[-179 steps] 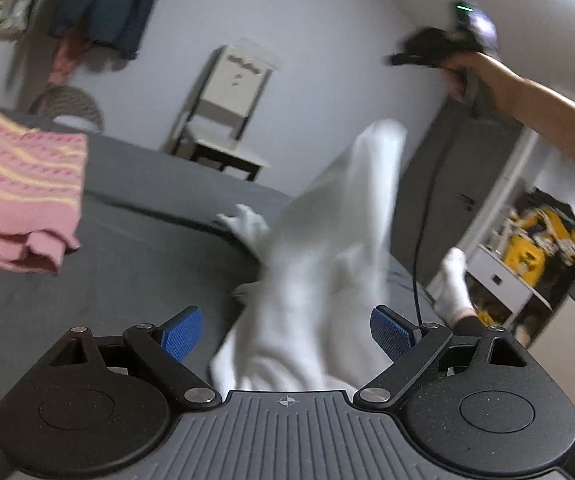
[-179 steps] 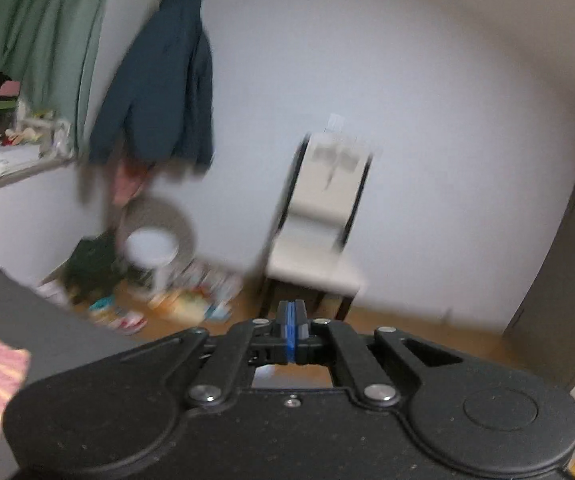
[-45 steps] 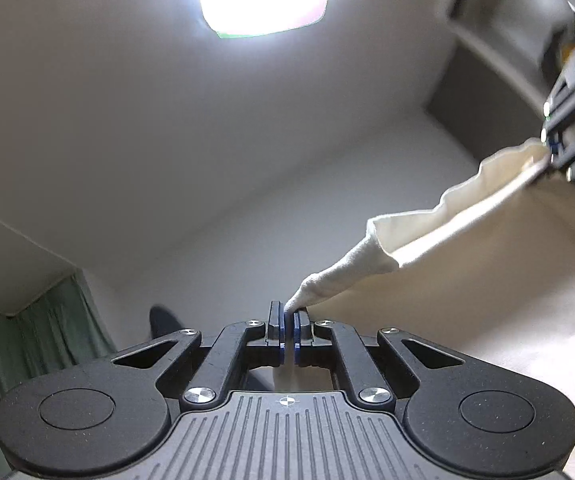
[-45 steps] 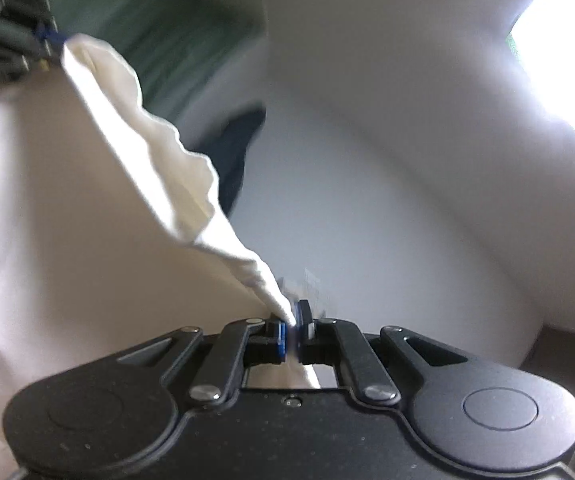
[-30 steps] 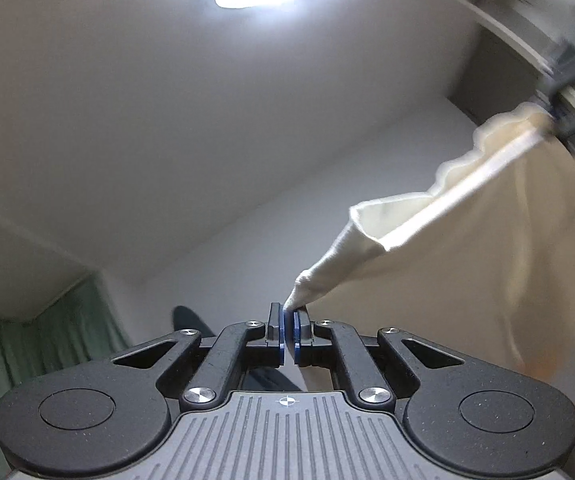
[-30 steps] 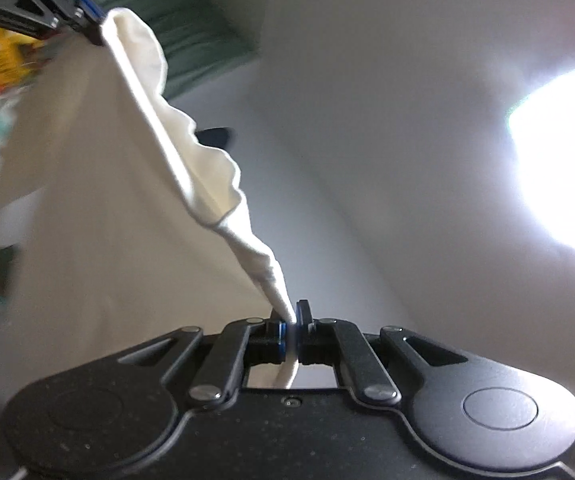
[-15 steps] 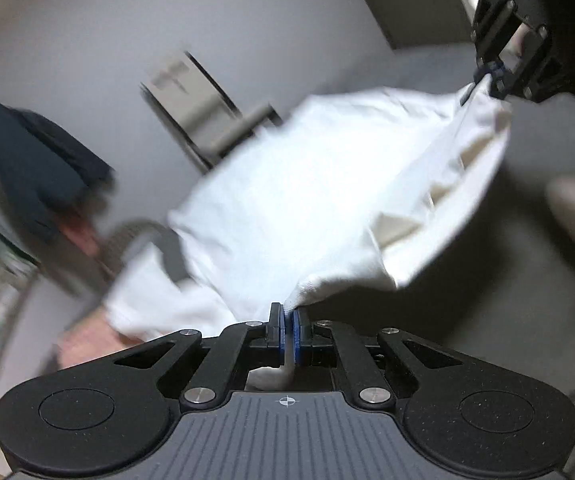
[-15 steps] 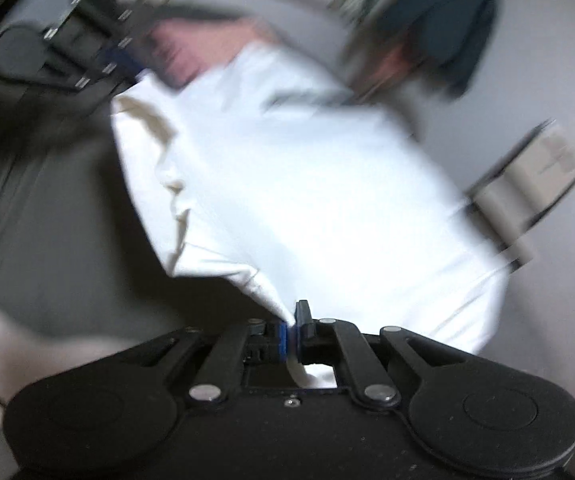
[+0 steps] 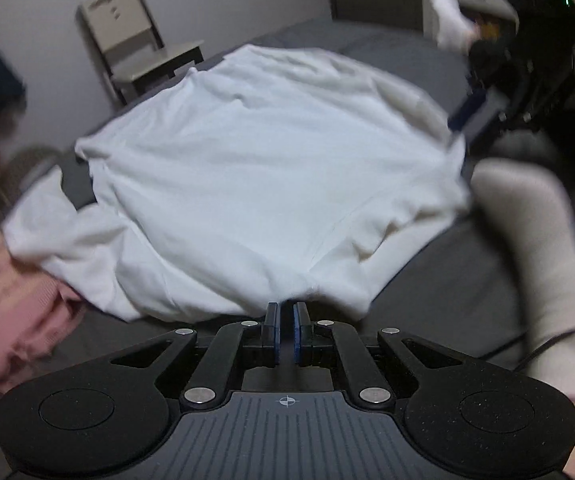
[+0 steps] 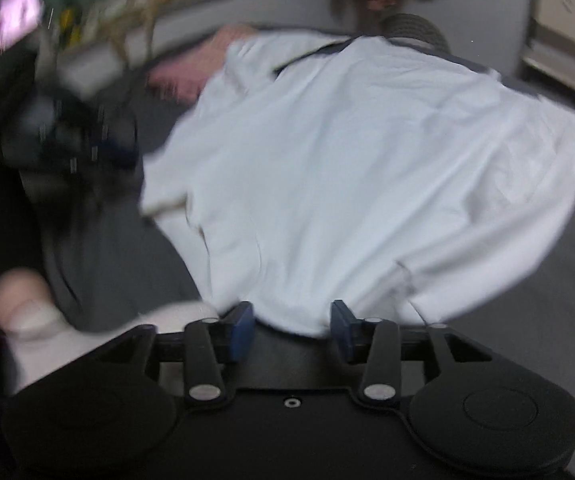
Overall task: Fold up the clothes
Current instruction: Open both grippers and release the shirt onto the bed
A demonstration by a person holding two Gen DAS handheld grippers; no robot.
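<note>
Where half a second ago both grippers pinched the shirt in the air, left wrist view now shows the shirt (image 9: 255,168) spread flat on the bed (image 9: 447,280), its far hem near the far edge, one sleeve over the pink knit (image 9: 15,300) at the left edge. Left gripper (image 9: 285,334) is nearly closed, a slit between pads; cloth in it I cannot tell. Right wrist view: right gripper (image 10: 292,328) has opened wide, shirt edge lying loose between its pads. Lay-out looks done; folding can start.
</note>
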